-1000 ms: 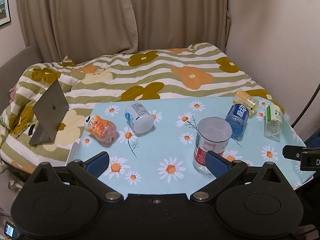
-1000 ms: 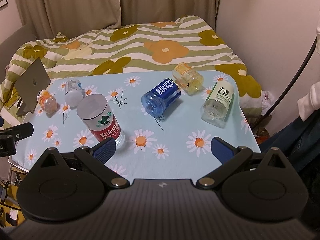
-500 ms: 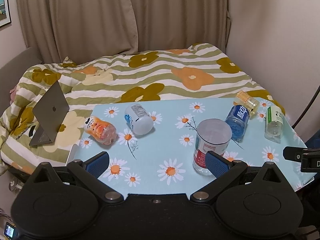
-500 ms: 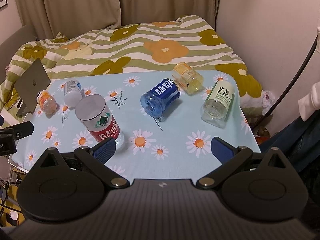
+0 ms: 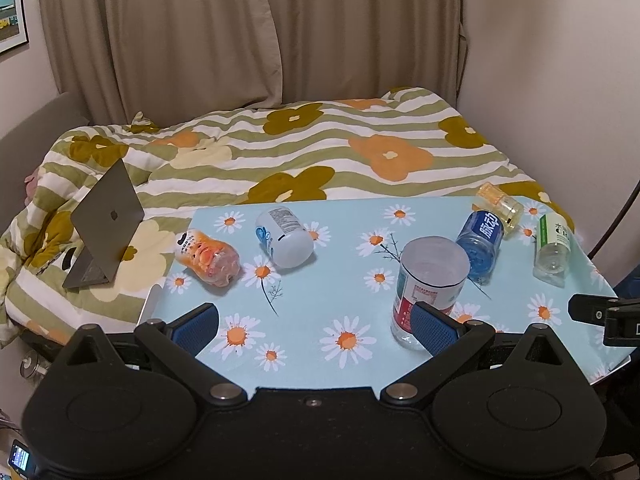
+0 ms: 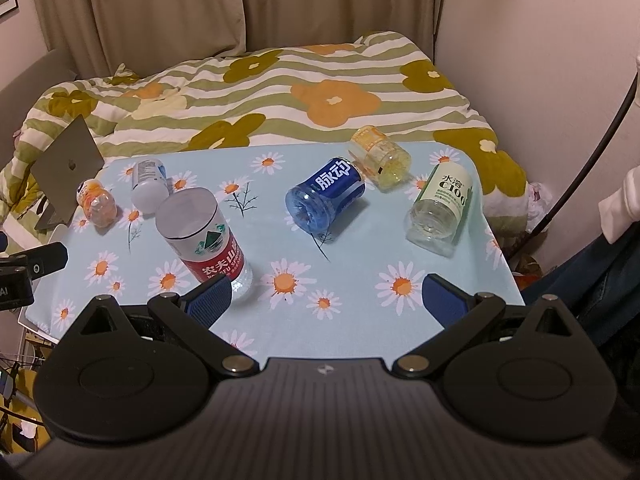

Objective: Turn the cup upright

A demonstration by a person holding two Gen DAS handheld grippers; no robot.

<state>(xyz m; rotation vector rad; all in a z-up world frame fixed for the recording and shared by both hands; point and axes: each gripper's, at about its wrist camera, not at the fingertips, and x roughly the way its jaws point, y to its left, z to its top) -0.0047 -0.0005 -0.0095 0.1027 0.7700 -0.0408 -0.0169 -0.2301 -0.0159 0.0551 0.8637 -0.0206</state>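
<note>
A clear cup with a red label (image 5: 430, 284) (image 6: 204, 240) stands upright on the flowered table, open end up. Five more cut-bottle cups lie on their sides: orange (image 5: 208, 258) (image 6: 96, 202), white-blue (image 5: 284, 236) (image 6: 149, 184), blue (image 5: 480, 244) (image 6: 326, 196), yellow (image 5: 500, 204) (image 6: 380, 158), green-labelled (image 5: 554, 248) (image 6: 440, 208). My left gripper (image 5: 314, 326) is open and empty, its right pad just in front of the red cup. My right gripper (image 6: 326, 298) is open and empty at the near table edge.
The table (image 5: 340, 304) has a light-blue daisy cloth. Behind it is a bed with a striped flower quilt (image 5: 320, 152) and an open grey laptop (image 5: 106, 216) at the left. A wall stands at the right, curtains at the back.
Both grippers have drawn back slightly from the table. The red-label cup stands as before. Nothing on the table has moved.
</note>
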